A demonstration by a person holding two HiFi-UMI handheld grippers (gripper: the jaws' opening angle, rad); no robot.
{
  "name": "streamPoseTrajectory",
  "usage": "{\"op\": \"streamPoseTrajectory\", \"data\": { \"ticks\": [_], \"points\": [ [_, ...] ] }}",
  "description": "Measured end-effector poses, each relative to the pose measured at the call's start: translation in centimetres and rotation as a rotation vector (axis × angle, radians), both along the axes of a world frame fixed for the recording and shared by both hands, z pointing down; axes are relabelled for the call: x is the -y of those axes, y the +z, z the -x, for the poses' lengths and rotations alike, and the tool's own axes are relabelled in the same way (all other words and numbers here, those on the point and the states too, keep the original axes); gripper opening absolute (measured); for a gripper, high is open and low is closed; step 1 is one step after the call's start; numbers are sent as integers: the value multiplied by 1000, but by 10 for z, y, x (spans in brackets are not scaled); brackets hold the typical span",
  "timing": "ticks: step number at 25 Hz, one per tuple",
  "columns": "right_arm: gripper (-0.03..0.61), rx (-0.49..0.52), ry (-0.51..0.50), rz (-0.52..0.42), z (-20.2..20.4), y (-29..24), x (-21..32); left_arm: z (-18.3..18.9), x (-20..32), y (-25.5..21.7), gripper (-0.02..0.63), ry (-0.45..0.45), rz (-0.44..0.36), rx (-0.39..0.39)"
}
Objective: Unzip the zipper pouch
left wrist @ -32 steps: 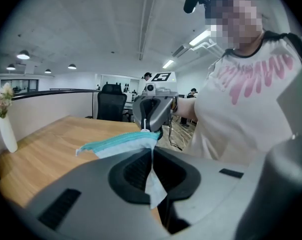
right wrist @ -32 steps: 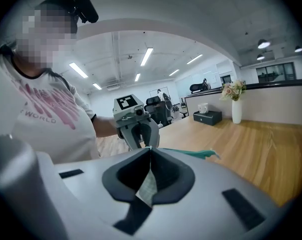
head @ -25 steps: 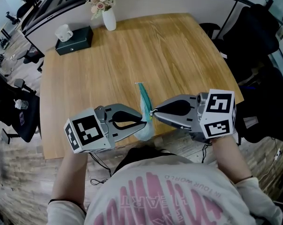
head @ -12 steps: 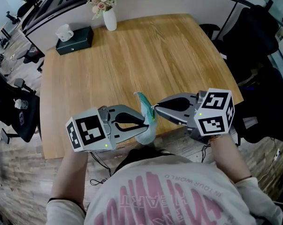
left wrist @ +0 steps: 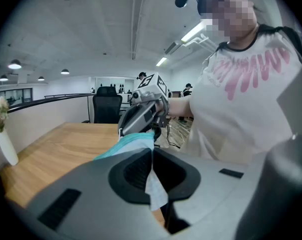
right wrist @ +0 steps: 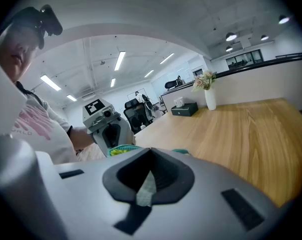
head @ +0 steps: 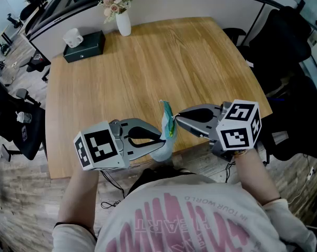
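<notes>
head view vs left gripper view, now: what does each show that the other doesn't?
Head view only: the black tissue box at the wooden table's far corner, and the left gripper's marker cube. Left gripper view only: ceiling lights, and the teal zipper pouch's pale fabric pinched in the left jaws. Both: the pouch, the right gripper shut on it, the table, the white flower vase.
</notes>
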State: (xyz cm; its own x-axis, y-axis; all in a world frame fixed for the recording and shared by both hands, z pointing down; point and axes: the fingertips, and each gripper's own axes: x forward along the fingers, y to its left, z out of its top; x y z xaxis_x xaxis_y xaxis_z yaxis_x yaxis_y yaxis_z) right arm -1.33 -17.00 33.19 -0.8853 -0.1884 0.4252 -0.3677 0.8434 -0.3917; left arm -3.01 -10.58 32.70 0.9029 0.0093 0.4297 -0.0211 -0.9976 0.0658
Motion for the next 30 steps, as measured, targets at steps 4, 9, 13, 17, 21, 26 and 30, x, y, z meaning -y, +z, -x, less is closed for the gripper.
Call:
{"op": "streamPoseTrajectory", "data": {
  "ticks": [4,9,13,17,21,26,30],
  "points": [
    [-3,-25,38,-5,-5,4,3,2,-4,0,12,0,2,-3],
    [-3,-54,71,-11,-9,10,6,3,-4,3,12,-3,1,1],
    [-3,-95,119,-19,-18,16,14,1,-4,4,12,1,4,1],
    [-3,-119,134,-22,-24,21,17,1,-4,6,12,3,1,8],
    [-3,-142,167,-17,-27,27,22,3,-3,7,12,-3,2,12],
    [-3,-201,242,-20,-44,39,32,3,-6,7,12,-4,8,10],
    [-3,-215,288,-16,-56,42,37,6,-6,8,14,-8,12,11]
  ]
}}
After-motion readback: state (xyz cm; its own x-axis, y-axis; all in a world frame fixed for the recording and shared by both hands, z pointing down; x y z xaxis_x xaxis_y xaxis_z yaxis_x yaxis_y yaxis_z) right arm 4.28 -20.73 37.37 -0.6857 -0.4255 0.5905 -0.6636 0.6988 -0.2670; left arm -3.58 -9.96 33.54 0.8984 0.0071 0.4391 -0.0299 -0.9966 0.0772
